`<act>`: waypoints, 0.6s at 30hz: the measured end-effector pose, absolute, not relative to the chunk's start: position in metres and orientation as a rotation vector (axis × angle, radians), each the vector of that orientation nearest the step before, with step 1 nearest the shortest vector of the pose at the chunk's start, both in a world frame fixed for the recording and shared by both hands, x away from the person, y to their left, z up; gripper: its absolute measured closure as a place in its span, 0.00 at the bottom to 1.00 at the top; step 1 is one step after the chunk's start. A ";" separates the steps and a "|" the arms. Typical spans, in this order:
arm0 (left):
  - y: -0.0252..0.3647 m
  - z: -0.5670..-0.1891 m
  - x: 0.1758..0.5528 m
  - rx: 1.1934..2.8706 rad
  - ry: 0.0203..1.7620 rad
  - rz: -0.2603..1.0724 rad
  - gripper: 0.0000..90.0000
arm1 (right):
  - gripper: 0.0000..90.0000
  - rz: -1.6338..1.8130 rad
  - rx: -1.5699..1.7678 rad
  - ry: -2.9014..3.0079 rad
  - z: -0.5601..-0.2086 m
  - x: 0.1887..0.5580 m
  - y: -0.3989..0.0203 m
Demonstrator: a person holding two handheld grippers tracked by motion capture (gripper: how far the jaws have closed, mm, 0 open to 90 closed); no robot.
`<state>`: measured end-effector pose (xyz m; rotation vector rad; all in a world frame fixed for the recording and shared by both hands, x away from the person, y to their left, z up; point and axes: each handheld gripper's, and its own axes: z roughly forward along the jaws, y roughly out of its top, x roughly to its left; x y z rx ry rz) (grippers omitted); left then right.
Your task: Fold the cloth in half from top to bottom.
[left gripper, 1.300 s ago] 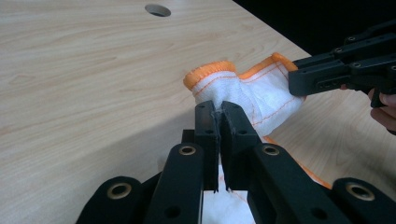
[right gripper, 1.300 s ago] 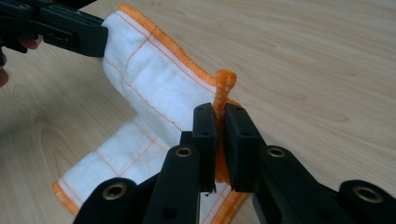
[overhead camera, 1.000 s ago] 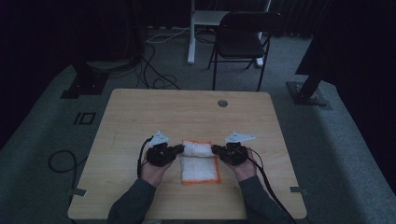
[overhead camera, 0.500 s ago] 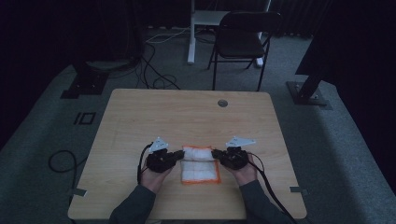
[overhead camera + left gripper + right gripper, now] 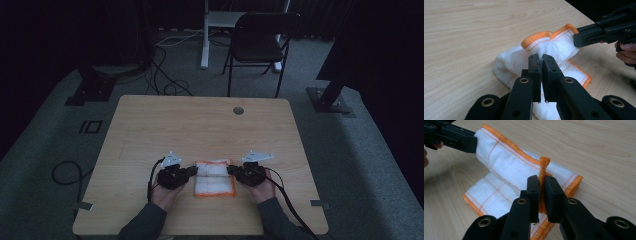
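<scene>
Cloth (image 5: 215, 177) half-folded on the worktop (image 5: 200, 125) — left gripper (image 5: 541, 65) and right gripper (image 5: 542, 188) jaws each pinching an edge, lifted; fold probably unfinished — final lay-down remains.

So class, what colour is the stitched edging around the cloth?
Orange, round a white cloth with thin orange grid lines; the right gripper view shows it best.

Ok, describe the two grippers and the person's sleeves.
Both the left gripper and right gripper are black, with flat rectangular jaws on arms pinned by brass-ringed rivets. Each carries a grey three-cornered plate on top and trails a black cable. The sleeves are dark grey.
</scene>
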<state>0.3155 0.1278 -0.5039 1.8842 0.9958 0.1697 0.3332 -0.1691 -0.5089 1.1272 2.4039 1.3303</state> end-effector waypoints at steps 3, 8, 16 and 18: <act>0.128 -0.508 0.313 1.882 1.006 0.161 0.96 | 0.92 1.326 1.133 2.411 -0.512 0.333 -0.169; 0.128 -0.513 0.312 1.885 1.009 0.152 0.96 | 0.92 1.323 1.141 2.415 -0.514 0.331 -0.170; 0.127 -0.519 0.307 1.899 1.017 0.141 0.96 | 0.91 1.292 1.148 2.445 -0.521 0.329 -0.171; 0.126 -0.520 0.307 1.902 1.017 0.140 0.96 | 0.90 1.291 1.147 2.445 -0.522 0.328 -0.171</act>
